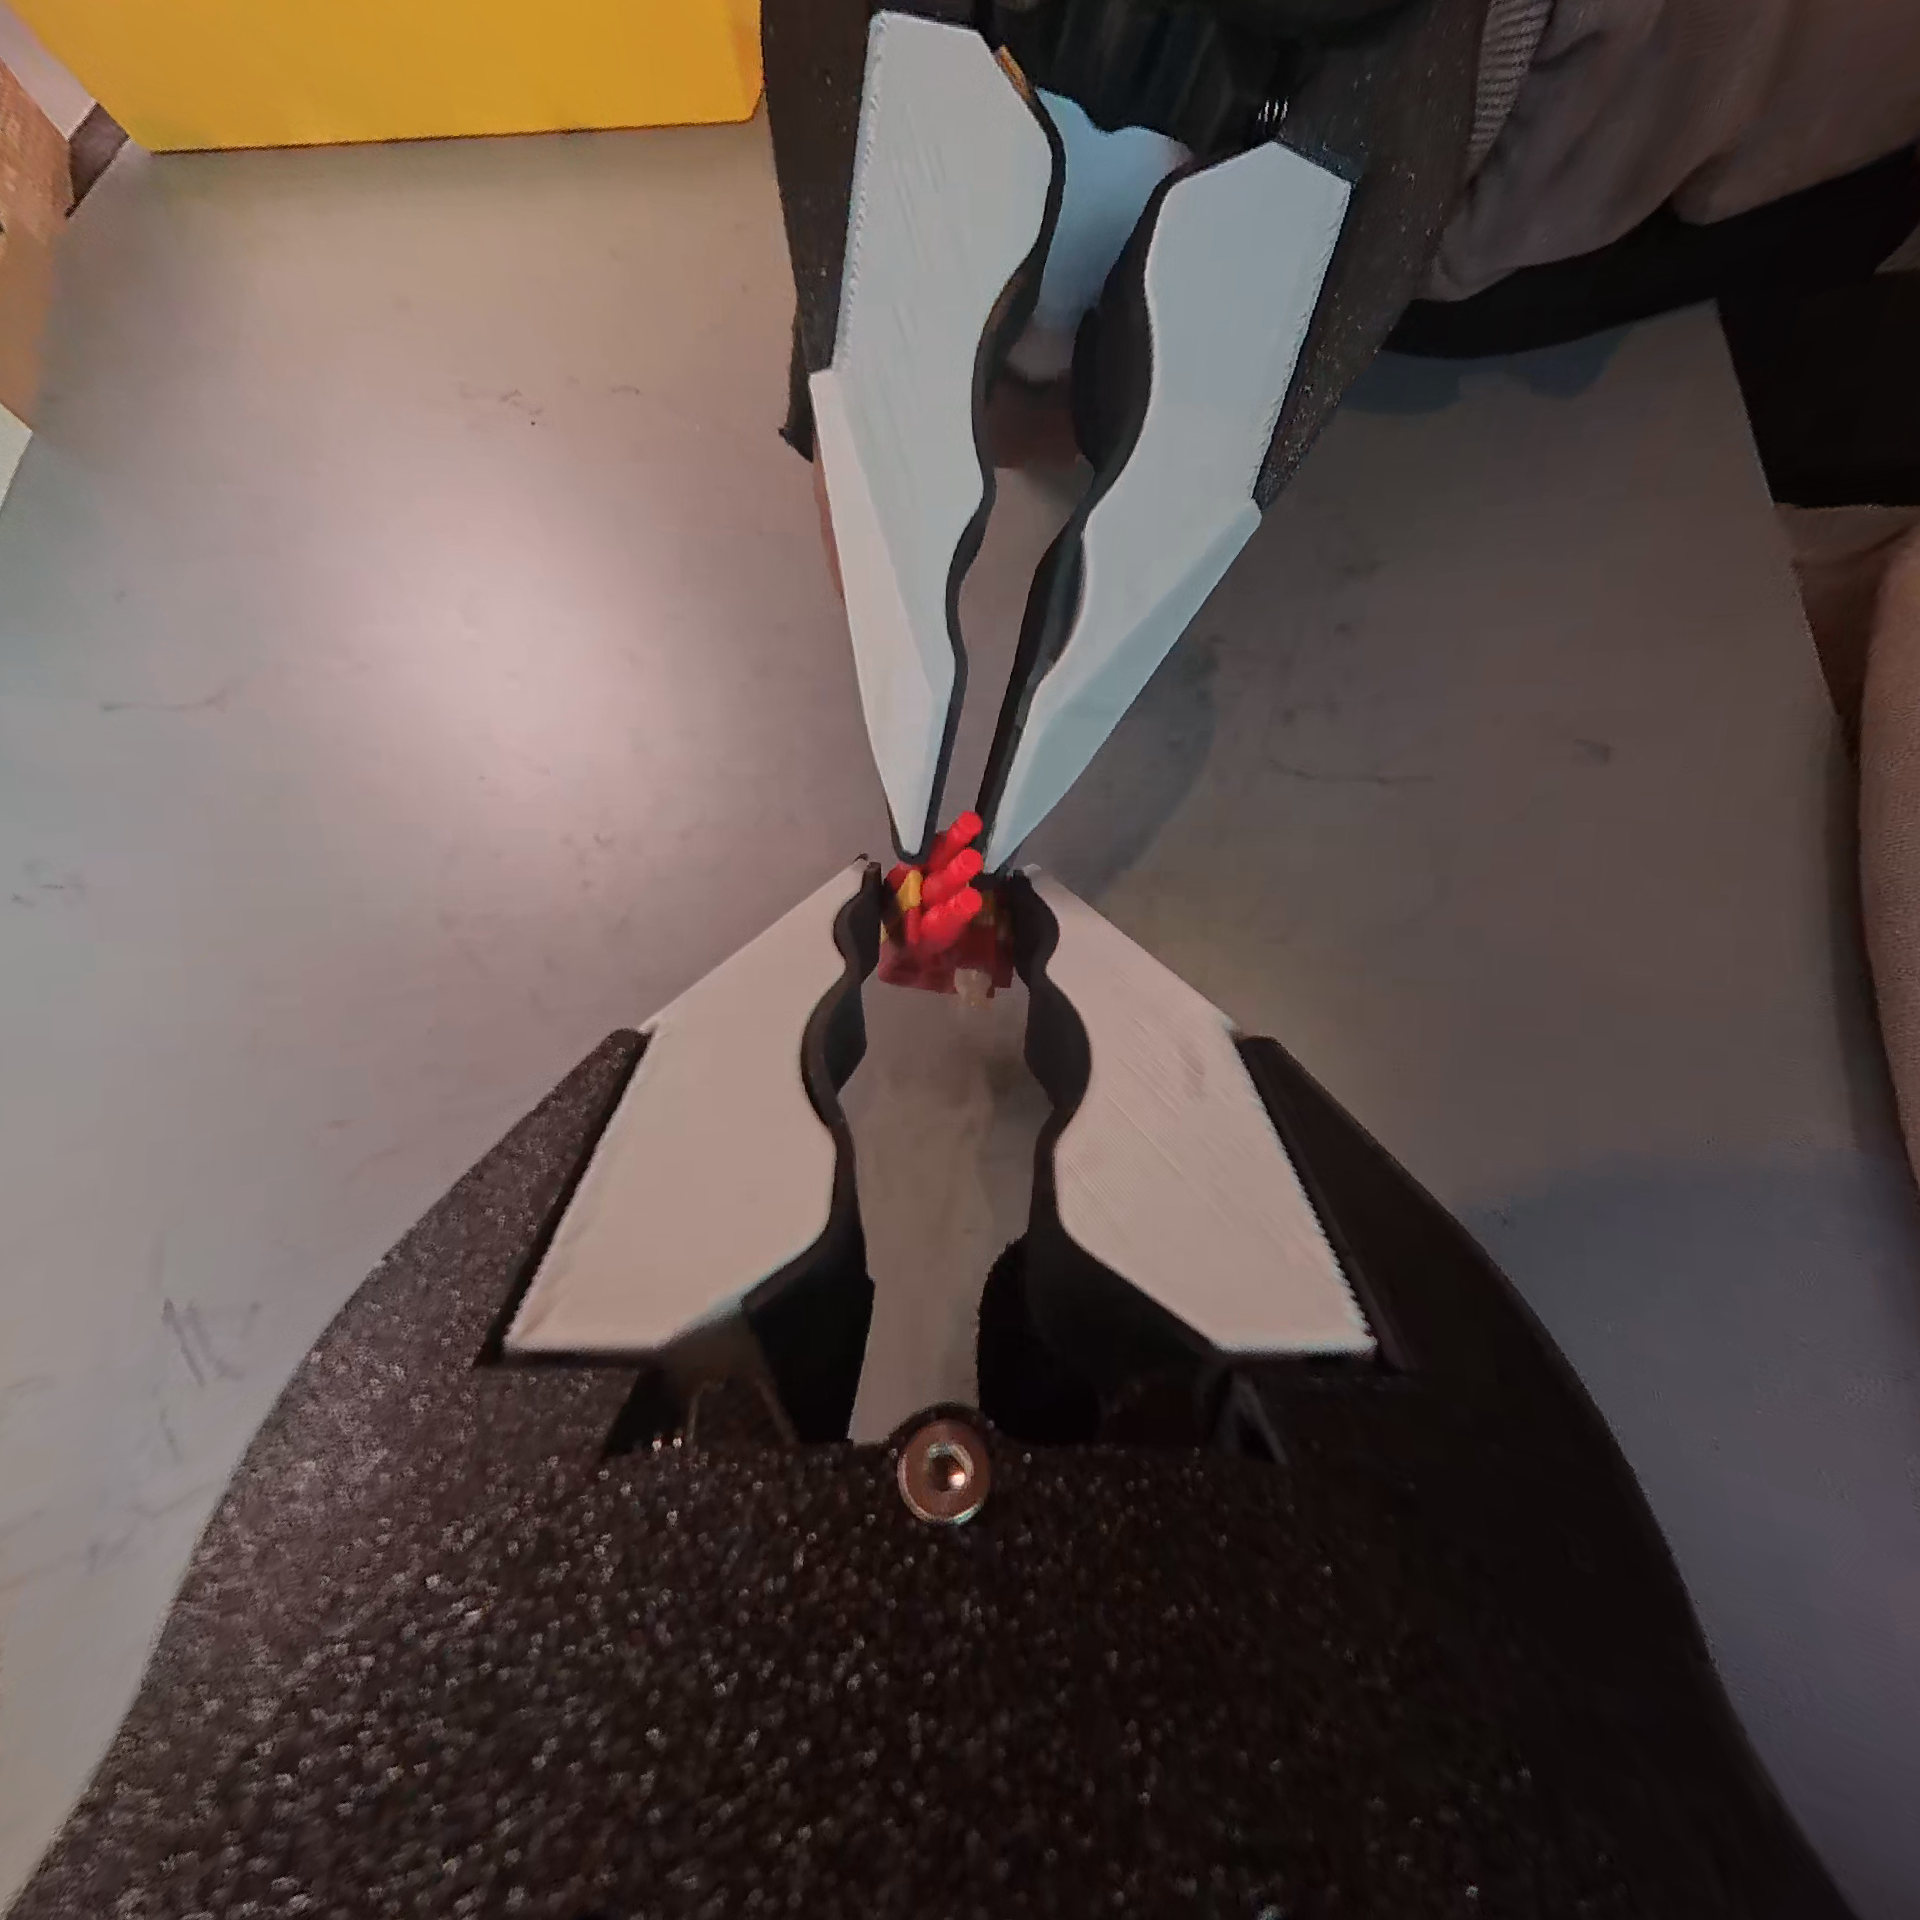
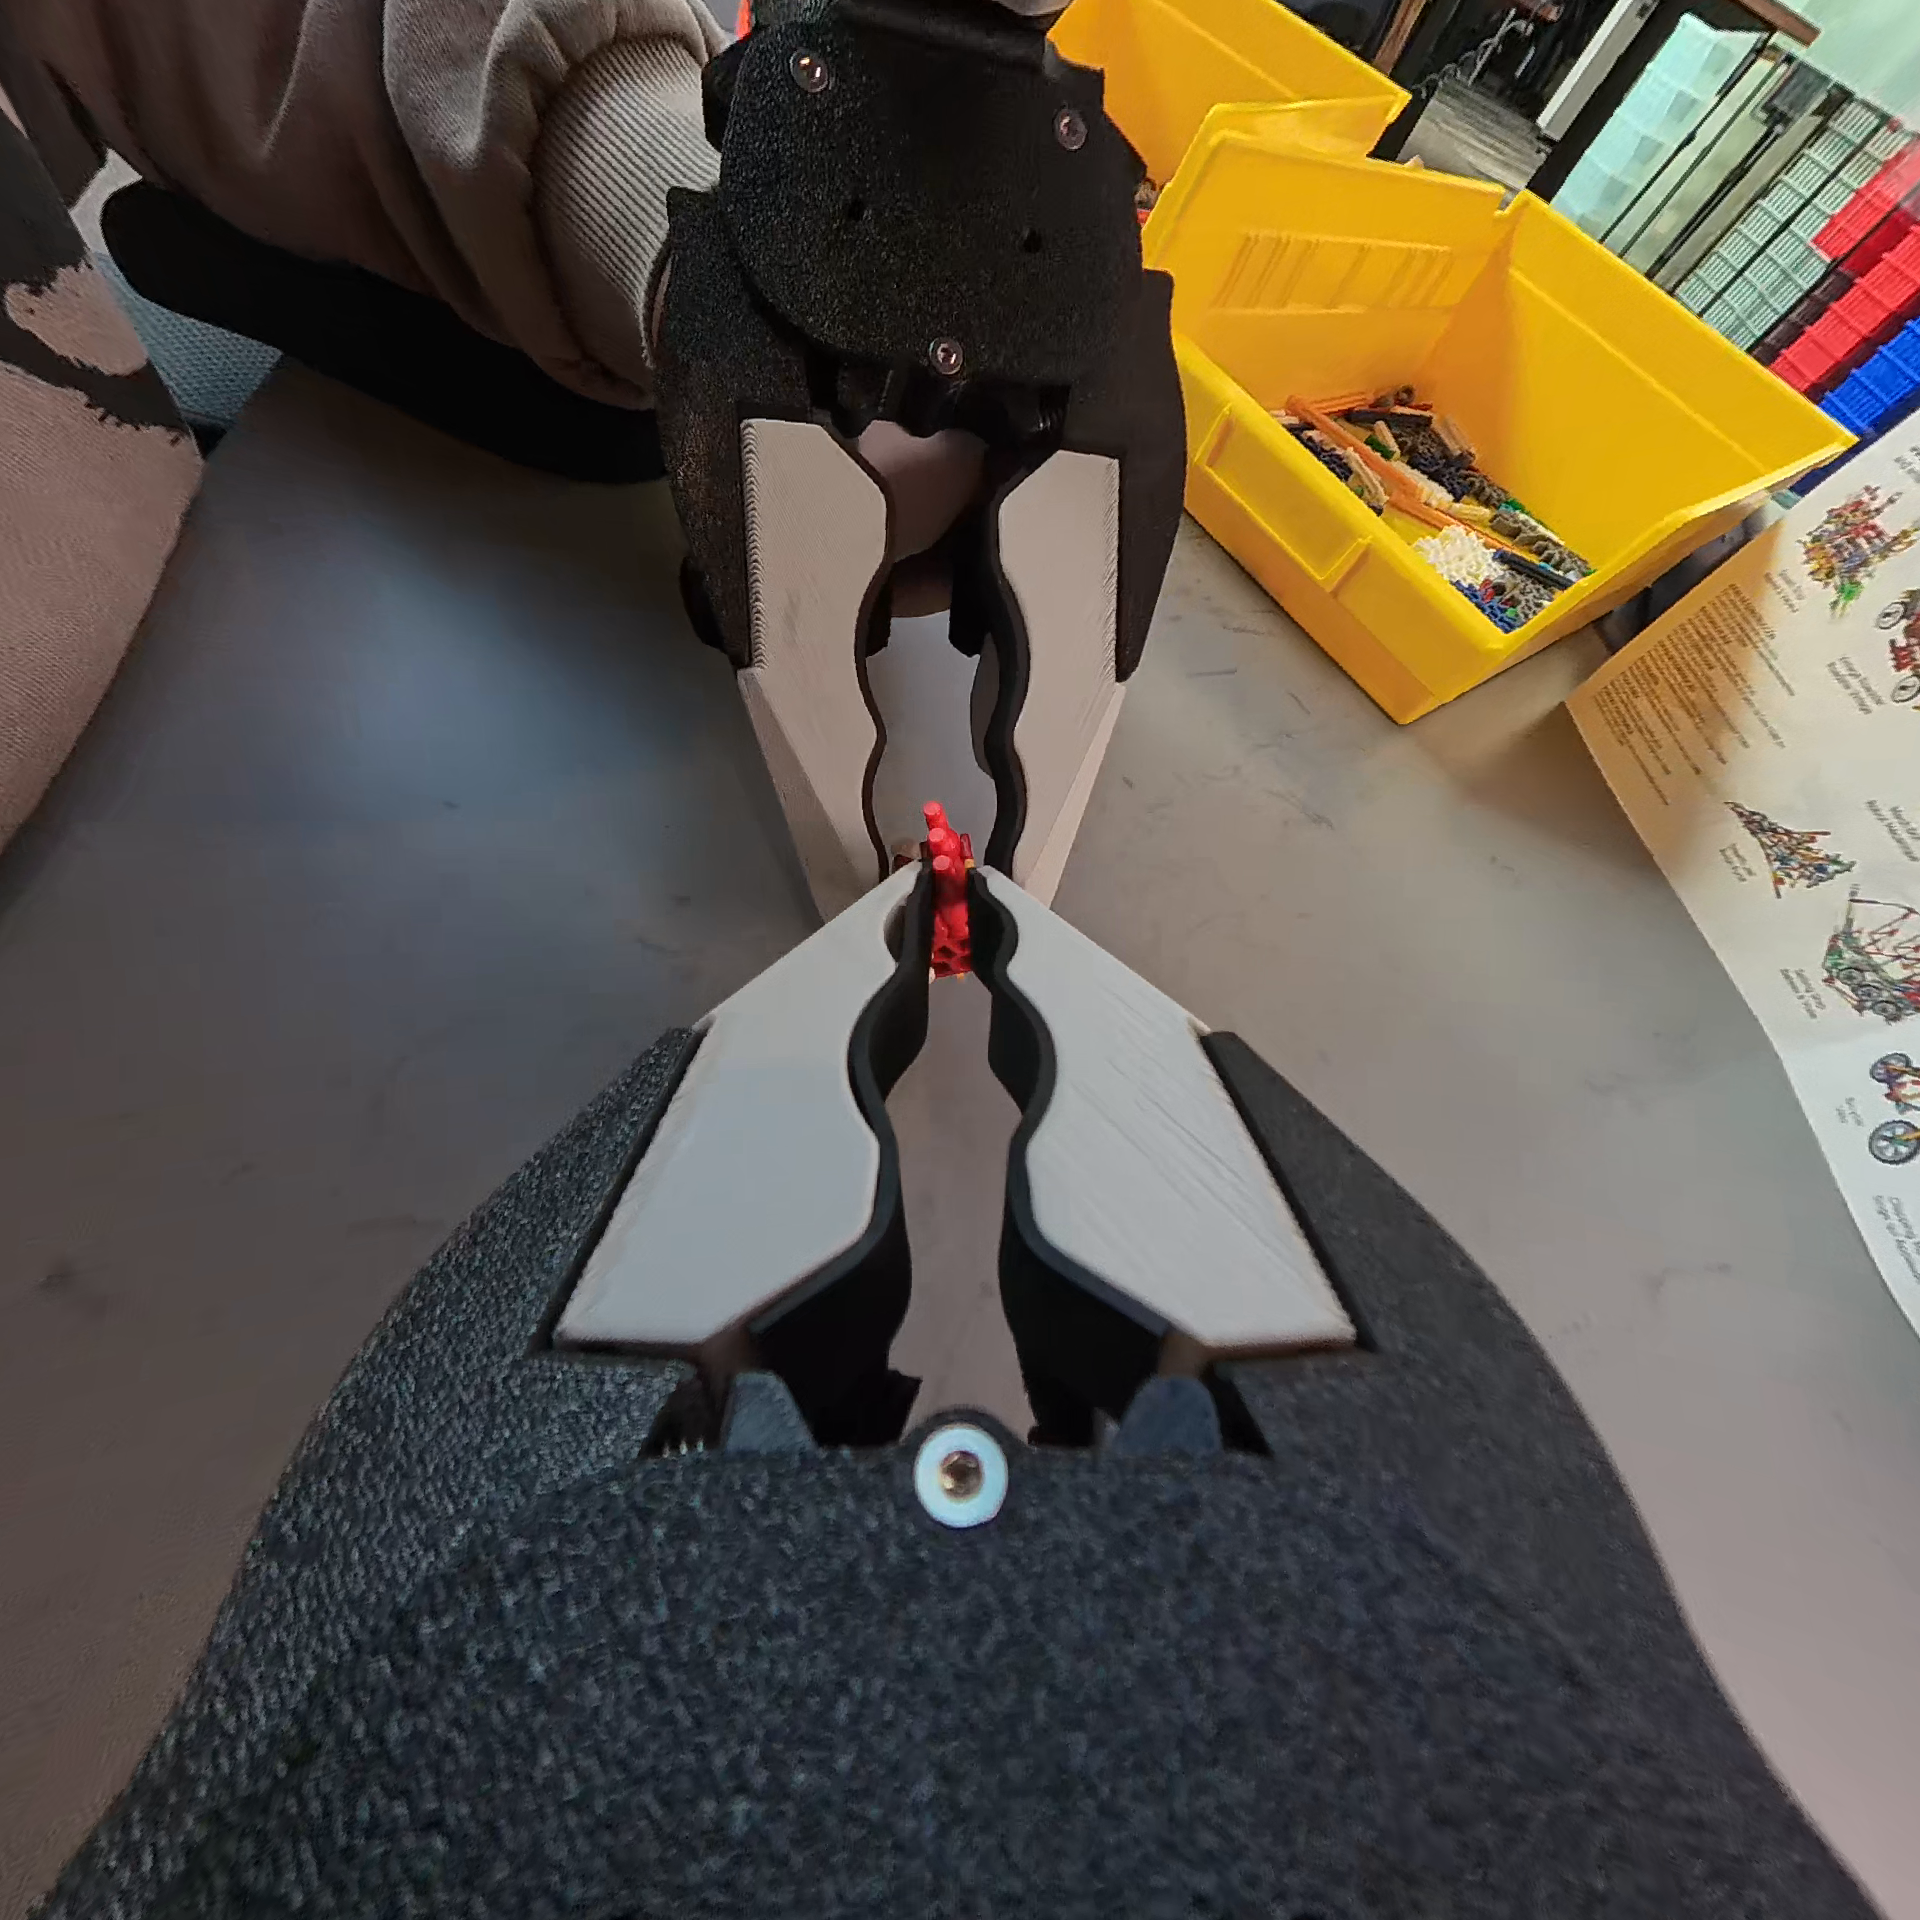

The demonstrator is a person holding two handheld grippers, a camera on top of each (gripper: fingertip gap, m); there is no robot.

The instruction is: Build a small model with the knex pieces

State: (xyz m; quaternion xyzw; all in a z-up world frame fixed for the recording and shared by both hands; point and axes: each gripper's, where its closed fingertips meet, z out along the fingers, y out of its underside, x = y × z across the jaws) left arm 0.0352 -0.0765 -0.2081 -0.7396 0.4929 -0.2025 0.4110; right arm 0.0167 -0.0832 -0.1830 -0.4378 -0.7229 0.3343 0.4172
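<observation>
My left tongs (image 1: pixel 943 894) and right tongs (image 2: pixel 945 883) meet tip to tip above the smooth grey counter (image 2: pixel 416 831), both clamped on one small red plastic connector cluster (image 1: pixel 940 914) with stubby rods. Right of them sits a glossy yellow bin (image 2: pixel 1558 343) of mixed pieces, then a printed instruction sheet (image 2: pixel 1787 831).

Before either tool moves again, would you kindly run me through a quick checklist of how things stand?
1. Left tool closed on the red toy cluster: ok.
2. Right tool closed on the same cluster: ok.
3. Cluster off the grey table: cannot tell.
4. Tools meet tip to tip, opposed: ok.
5. Yellow bin and printed sheet apart from both tools: ok.
6. Whether cluster parts are fully joined: cannot tell.
</observation>
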